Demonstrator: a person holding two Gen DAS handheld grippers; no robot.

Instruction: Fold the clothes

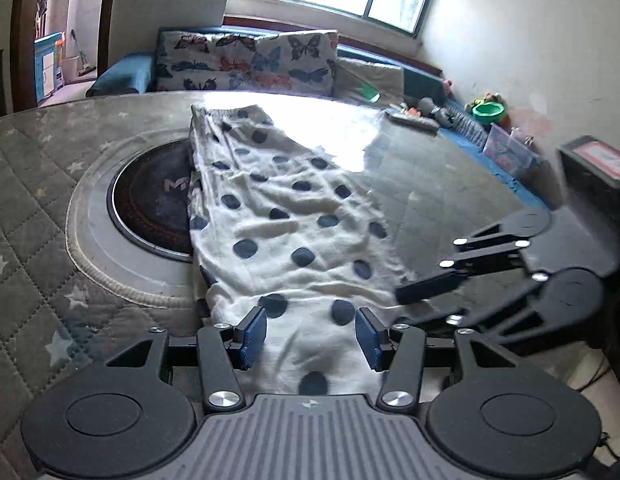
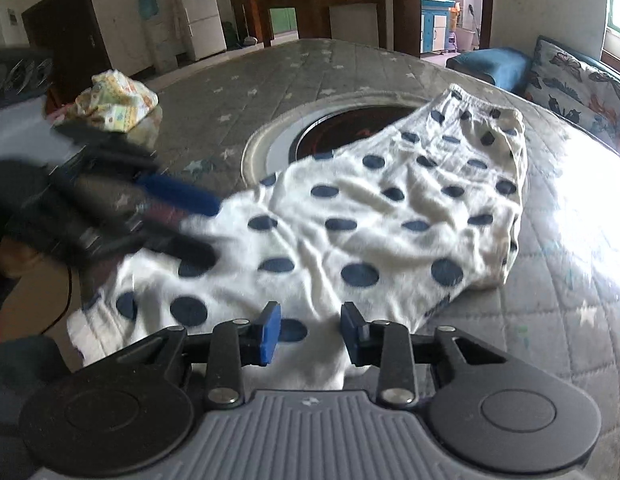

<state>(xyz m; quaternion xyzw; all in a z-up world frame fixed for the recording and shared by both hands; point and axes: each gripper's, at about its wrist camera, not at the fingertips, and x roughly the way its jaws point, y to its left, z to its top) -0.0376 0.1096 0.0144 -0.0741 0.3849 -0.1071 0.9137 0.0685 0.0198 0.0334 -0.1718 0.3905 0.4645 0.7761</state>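
We hold our left tool (image 1: 310, 334) low over the near end of the white garment with dark blue dots (image 1: 285, 216), its blue pads (image 1: 251, 336) spread wide, one on each side of the cloth strip that runs beneath them. The pads do not pinch the fabric; the gap between them shows cloth lying loose.

The garment lies stretched lengthwise on the counter (image 1: 37, 208), which wears a grey quilted cover with pale stars under a glossy sheet. The cloth's left edge overlaps a round dark cooktop (image 1: 149, 204) set into the counter, and its far hem, an elastic-looking band, points toward the butterfly-print cushion (image 1: 245, 62) on the blue sofa beyond.

Our right tool (image 2: 310, 334) hovers over another near edge of the same garment (image 2: 390, 216), its fingers also spread apart with cloth between and below them, gripping nothing. From the left wrist view this right tool (image 1: 420, 296) comes in from the right side, its tips at the garment's near right edge.

In the right wrist view the left tool (image 2: 189, 220) appears blurred at the left, over the cloth. A crumpled patterned cloth (image 2: 115, 102) sits far off on the counter.
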